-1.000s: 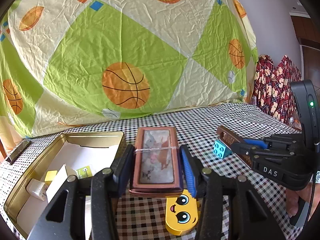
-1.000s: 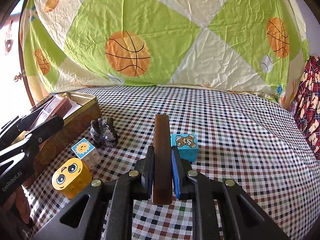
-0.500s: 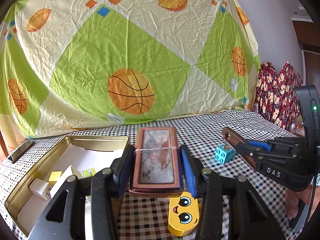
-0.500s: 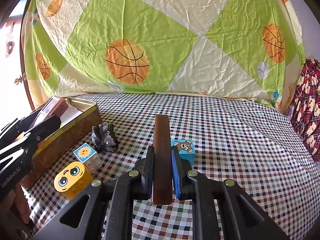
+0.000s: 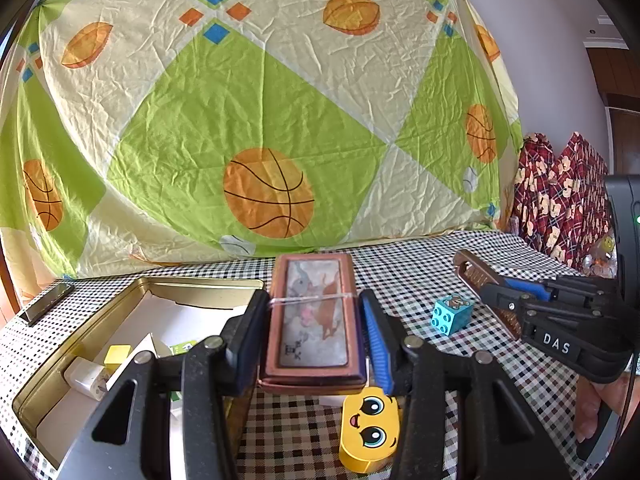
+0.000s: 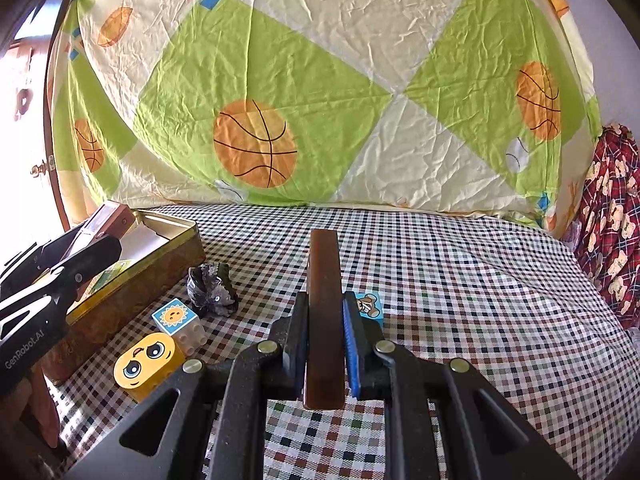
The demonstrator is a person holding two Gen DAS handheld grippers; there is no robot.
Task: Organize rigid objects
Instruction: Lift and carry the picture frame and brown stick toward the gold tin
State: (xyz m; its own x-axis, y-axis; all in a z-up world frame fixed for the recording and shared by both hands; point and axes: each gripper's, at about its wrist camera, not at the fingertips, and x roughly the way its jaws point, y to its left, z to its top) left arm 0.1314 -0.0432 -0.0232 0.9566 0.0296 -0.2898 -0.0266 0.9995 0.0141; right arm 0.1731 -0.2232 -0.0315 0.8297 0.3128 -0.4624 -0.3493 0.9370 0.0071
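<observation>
My left gripper [image 5: 314, 300] is shut on a brown framed case [image 5: 312, 320] with a faded picture and a rubber band around it. It holds the case flat above the right end of an open gold tin [image 5: 192, 286]. My right gripper [image 6: 325, 304] is shut on a thin dark-brown bar [image 6: 325, 264], held edge-up over the checked cloth. From the left wrist view the bar [image 5: 472, 272] and the right gripper [image 5: 492, 292] show at the right. From the right wrist view the left gripper [image 6: 80, 248] and the case [image 6: 114, 216] hang over the tin [image 6: 132, 292].
On the checked cloth lie a yellow face block [image 6: 146, 364], a sun-print block [image 6: 176, 316], a dark crumpled figure [image 6: 210, 290] and a blue bear brick [image 6: 370, 306]. The tin holds a white charger [image 5: 86, 376], a yellow cube [image 5: 117, 354] and cards. A dark flat slab [image 5: 46, 304] lies at the far left edge.
Both wrist views have tipped upward a little, so the table and objects sit lower in the pictures. Both grips are unchanged, and nothing on the cloth has moved.
</observation>
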